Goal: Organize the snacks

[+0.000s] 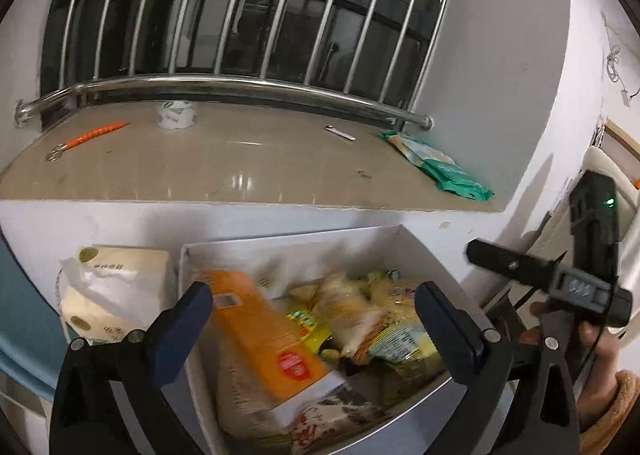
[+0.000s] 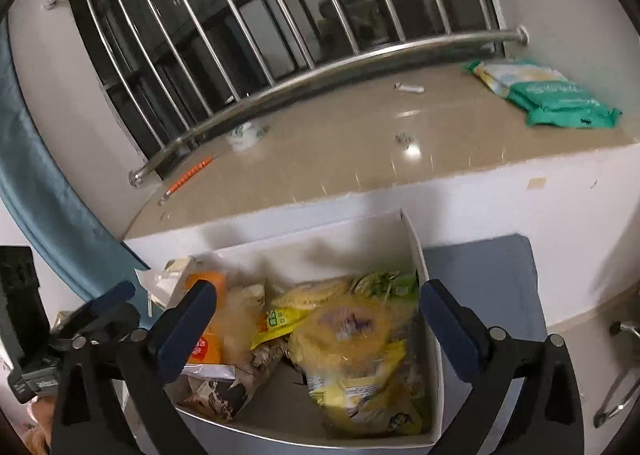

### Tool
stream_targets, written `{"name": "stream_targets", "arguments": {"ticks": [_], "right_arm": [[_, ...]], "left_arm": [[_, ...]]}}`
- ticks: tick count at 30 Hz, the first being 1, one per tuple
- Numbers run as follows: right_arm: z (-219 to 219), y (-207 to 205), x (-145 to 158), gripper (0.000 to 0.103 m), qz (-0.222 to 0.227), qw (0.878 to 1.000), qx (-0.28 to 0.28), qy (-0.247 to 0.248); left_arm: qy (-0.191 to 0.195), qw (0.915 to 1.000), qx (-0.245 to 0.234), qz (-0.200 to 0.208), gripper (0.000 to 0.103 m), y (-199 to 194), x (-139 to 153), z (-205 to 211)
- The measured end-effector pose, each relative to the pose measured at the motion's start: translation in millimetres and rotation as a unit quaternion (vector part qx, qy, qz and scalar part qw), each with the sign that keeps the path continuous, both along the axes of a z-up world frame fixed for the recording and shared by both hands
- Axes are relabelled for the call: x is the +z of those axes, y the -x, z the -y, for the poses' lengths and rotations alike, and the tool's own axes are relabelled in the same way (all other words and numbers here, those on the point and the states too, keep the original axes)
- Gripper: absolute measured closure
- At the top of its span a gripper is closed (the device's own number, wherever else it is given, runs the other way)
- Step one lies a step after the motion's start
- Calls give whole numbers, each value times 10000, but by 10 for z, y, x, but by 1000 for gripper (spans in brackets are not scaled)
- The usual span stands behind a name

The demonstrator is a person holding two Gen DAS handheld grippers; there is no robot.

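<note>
A white box (image 1: 312, 241) below the window ledge holds several snack packs: an orange carton (image 1: 264, 335), yellow bags (image 1: 384, 331) and a printed packet (image 1: 336, 415). The same box (image 2: 420, 255) shows in the right wrist view with the orange carton (image 2: 206, 335) and a yellow bag (image 2: 352, 339). My left gripper (image 1: 314, 319) is open and empty above the box. My right gripper (image 2: 318, 319) is open and empty above the box; its body (image 1: 576, 279) shows at the right of the left wrist view.
A green snack pack (image 1: 440, 167) lies on the beige ledge (image 1: 224, 167), also in the right wrist view (image 2: 556, 99). An orange-handled tool (image 1: 92, 135) and a paper roll (image 1: 176, 115) lie there too. A tissue pack (image 1: 112, 287) sits left of the box. A blue curtain (image 2: 44, 183) hangs left.
</note>
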State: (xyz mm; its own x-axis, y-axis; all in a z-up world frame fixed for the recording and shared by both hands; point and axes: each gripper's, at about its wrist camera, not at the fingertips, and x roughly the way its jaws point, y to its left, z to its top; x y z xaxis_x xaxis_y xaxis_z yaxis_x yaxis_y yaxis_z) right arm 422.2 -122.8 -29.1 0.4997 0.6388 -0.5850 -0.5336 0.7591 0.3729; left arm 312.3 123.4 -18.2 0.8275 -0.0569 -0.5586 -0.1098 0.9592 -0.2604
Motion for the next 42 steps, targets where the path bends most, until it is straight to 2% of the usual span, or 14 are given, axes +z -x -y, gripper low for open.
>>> {"name": "stream_targets", "arguments": {"ticks": [3, 6, 10, 13, 16, 19, 21, 24, 28, 31, 34, 42], "right_arm": [[1, 100, 11, 0, 175, 9998, 18, 35], [-105, 247, 47, 0, 478, 9980, 107, 394], [-282, 562, 123, 0, 1026, 9912, 256, 797], [-357, 856, 204, 0, 1382, 9845, 323, 1026], [-339, 1113, 291, 0, 1524, 9831, 410, 929], [-305, 1315, 304, 0, 1325, 9852, 610, 900], [-250, 1490, 313, 0, 1357, 9843, 742, 847], [-99, 1789, 326, 0, 1470, 9843, 614, 766], [124, 2126, 278, 0, 1214, 9888, 682, 532], [269, 2372, 240, 0, 1229, 9888, 608, 594], [412, 2634, 235, 0, 1351, 9874, 382, 736], [664, 3052, 308, 0, 1388, 9883, 368, 505]], "left_arm": [[-130, 9998, 32, 165, 0, 130, -10, 5], [-612, 9972, 348, 263, 0, 294, 28, 45], [-1025, 9931, 328, 465, 0, 563, 153, 174], [-1165, 9911, 346, 542, 0, 792, 253, 274], [-1075, 9917, 324, 626, 0, 1014, 339, 343], [-1130, 9910, 252, 666, 0, 1255, 404, 448], [-1105, 9915, 241, 649, 0, 1428, 423, 508], [-1079, 9925, 213, 543, 0, 1684, 410, 628], [-1013, 9931, 163, 561, 0, 2017, 408, 756], [-1089, 9924, 204, 530, 0, 2266, 356, 870], [-921, 9947, 174, 433, 0, 2466, 265, 944], [-738, 9956, 79, 566, 0, 2890, 261, 1156]]}}
